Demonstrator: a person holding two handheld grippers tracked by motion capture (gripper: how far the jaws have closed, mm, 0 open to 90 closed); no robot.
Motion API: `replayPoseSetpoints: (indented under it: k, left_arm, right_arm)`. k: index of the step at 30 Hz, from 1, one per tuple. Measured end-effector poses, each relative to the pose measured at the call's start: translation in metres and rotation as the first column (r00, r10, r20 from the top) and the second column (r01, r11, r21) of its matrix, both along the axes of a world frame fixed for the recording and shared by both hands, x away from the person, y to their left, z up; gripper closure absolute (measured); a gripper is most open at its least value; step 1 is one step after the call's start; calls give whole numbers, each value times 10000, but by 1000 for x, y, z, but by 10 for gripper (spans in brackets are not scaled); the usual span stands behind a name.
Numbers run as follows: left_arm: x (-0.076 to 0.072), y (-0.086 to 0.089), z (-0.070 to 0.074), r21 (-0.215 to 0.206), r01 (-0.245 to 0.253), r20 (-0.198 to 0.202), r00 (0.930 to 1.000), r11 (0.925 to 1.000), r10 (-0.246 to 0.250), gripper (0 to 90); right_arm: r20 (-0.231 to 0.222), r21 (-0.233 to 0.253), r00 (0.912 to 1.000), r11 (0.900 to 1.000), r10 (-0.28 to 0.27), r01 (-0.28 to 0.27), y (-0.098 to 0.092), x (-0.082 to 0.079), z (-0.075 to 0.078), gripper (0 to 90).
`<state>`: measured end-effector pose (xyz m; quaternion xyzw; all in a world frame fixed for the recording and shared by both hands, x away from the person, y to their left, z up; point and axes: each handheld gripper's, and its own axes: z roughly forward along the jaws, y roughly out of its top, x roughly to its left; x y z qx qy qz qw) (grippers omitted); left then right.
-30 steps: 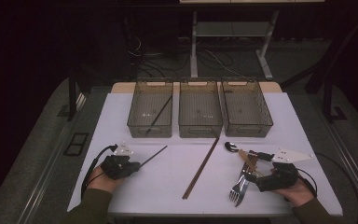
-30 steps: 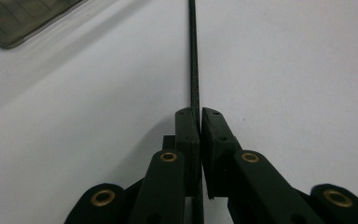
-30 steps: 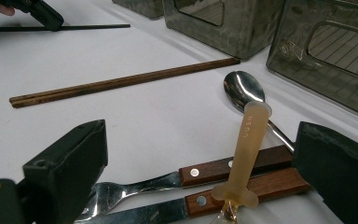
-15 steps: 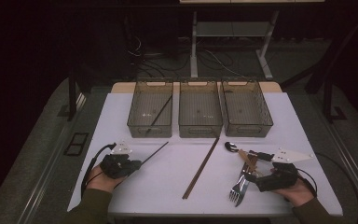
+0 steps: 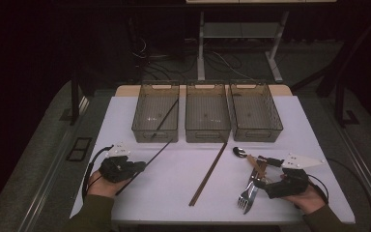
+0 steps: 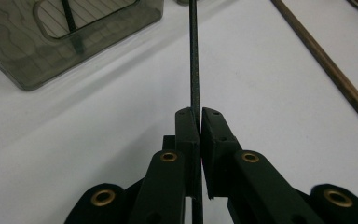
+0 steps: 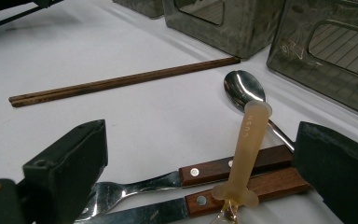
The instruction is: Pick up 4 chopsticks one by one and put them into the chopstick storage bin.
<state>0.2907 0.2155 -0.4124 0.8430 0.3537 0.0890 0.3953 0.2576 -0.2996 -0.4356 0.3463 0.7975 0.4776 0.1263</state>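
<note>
A: What is being held?

B: A thin black chopstick (image 6: 195,70). The left gripper (image 6: 199,116) has its two jaws pressed together on it, near the front left of the white table (image 5: 174,174). The stick slants away toward the left bin (image 5: 155,115), its far tip close to that bin's front wall.

A: What is inside the bins?

B: Three smoky, see-through bins stand side by side at the far edge. The left bin holds one more black stick (image 5: 166,115), leaning diagonally. The middle bin (image 5: 207,113) and the right bin (image 5: 254,112) look bare inside.

A: And the other hand?

B: The right gripper (image 7: 200,172) has its jaws spread wide, holding nothing, over a cluster of cutlery at the front right.

A: Does its camera add anything?

B: Yes. Up close there are two wooden-handled utensils (image 7: 242,175), a steel spoon (image 7: 243,88), and a pale translucent handle (image 7: 248,144) lying across them. The brown chopstick pair (image 7: 121,81) lies beyond, mid-table.
</note>
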Motion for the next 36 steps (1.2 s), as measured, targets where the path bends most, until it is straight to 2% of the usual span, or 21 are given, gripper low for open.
replayPoseSetpoints:
  k: [5, 16, 36]
  left_arm:
    - [0, 0, 3, -57, -48, 127, 9999, 10000, 48, 857]
    - [3, 0, 10, -470, -260, 441, 9986, 9986, 281, 856]
    - [13, 1, 24, -1306, -606, 1000, 9922, 9896, 740, 857]
  right_arm:
    - [-6, 2, 10000, 10000, -6, 6, 0, 0, 0, 36]
    - [13, -6, 10000, 10000, -26, 26, 0, 1, 0, 36]
    - [11, -22, 10000, 10000, -31, 31, -1, 1, 0, 36]
